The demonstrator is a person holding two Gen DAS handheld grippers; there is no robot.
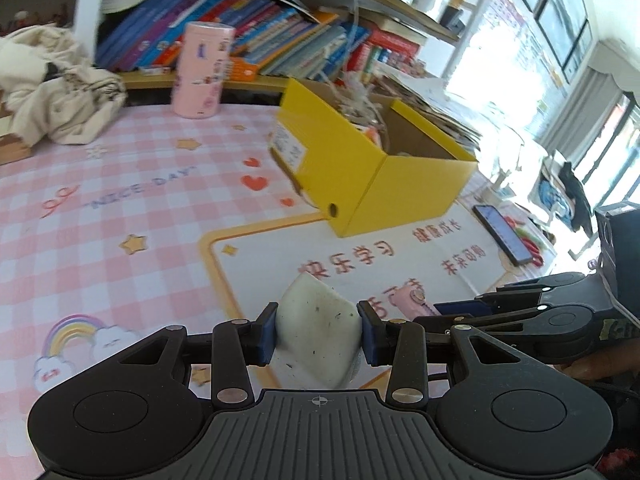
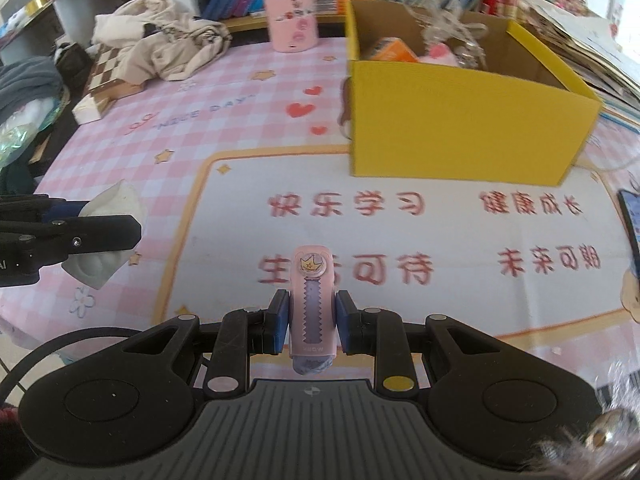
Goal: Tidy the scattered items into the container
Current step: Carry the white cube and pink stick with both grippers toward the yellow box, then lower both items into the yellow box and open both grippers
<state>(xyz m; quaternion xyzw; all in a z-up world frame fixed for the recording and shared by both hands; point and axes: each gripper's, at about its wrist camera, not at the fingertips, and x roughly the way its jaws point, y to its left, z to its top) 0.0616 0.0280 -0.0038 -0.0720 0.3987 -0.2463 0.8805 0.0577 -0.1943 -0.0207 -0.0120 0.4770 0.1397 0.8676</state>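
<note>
The left gripper (image 1: 319,334) is matte black, built from a ribbed, grooved plate at 6 o'clock flanked by two round housings at about 7 and 5 o'clock, each with a shallow circular recess. Angular link arms with triangular cut-outs run inward, pinned with silver round-headed screws, and end in blue pads (image 1: 267,334). A small white crosshair mark sits on the plate's upper edge. The right gripper (image 2: 312,326) has the same black frame, ribbed plate and blue pads (image 2: 280,326); one pivot cap at 5 o'clock of its jaws is yellow, and a thin black cable loops away at 8 o'clock.
</note>
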